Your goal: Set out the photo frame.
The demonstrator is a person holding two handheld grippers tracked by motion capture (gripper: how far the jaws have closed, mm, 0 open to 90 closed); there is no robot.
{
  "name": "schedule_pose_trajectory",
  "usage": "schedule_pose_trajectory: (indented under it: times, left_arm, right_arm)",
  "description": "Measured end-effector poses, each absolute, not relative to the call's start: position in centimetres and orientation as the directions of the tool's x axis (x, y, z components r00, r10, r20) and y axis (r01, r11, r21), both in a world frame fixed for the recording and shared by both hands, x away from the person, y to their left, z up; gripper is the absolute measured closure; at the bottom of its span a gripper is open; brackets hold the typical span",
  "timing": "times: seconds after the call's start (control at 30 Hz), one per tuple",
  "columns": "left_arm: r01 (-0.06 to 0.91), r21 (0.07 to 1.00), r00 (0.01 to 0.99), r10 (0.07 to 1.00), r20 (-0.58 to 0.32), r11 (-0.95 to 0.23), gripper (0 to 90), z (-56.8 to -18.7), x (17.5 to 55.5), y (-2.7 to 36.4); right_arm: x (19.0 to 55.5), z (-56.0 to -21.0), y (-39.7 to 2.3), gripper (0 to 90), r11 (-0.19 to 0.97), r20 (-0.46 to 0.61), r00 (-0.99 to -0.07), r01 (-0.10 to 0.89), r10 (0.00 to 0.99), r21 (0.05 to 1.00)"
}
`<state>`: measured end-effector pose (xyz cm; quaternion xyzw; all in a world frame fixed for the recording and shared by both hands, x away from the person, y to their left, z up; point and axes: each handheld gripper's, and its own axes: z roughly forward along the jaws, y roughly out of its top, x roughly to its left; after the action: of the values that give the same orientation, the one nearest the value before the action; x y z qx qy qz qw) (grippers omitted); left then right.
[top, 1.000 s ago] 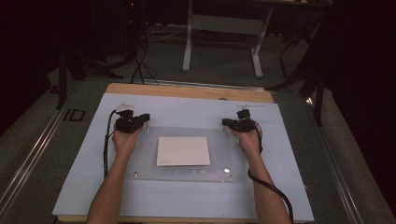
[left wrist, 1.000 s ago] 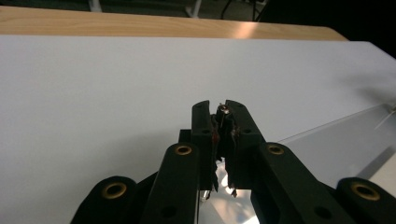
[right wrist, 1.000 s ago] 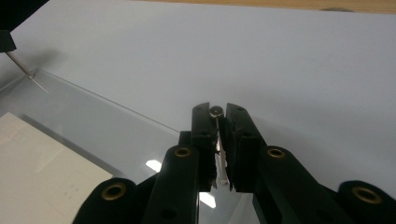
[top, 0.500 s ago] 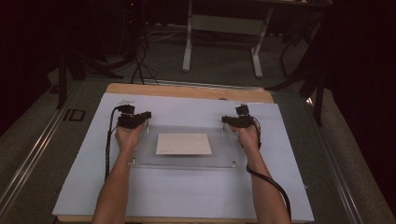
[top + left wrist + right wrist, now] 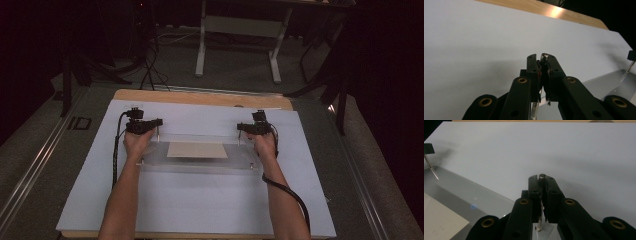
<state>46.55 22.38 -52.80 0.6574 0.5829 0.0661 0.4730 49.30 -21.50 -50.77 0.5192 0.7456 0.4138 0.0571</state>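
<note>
A clear plastic plate (image 5: 200,165) with a beige sheet (image 5: 197,149) at its middle lies across the white table cover. Thin metal posts stand at its corners. My left gripper (image 5: 156,123) is shut on the far left post (image 5: 545,56), whose tip shows between the jaws of the left gripper (image 5: 542,57). My right gripper (image 5: 242,127) is shut on the far right post (image 5: 542,176), pinched by the right gripper (image 5: 542,178). The plate (image 5: 461,190) and the sheet (image 5: 441,220) run off to the left in the right gripper view.
A white cover (image 5: 200,205) spreads over the wooden table (image 5: 200,97), with room around the plate. Behind the table stand a grey frame (image 5: 240,30) and dark stands with cables on the floor. A cable (image 5: 287,192) trails along the right forearm.
The plate and its beige sheet look shallower than a second ago: the near edge has drawn away from the table's front. Both hands stay on the far corner posts.
</note>
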Motion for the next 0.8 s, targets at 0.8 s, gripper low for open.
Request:
schedule_pose_trajectory:
  times: [0.8]
  left_arm:
    - [0.721, 0.678, 0.289, 0.826, -0.484, 0.145, 83.4, -52.8, 46.7, 22.3]
  right_arm:
    - [42.5, -48.6, -23.1, 69.9, 0.278, 0.107, -0.62, 0.491, 0.778, 0.826]
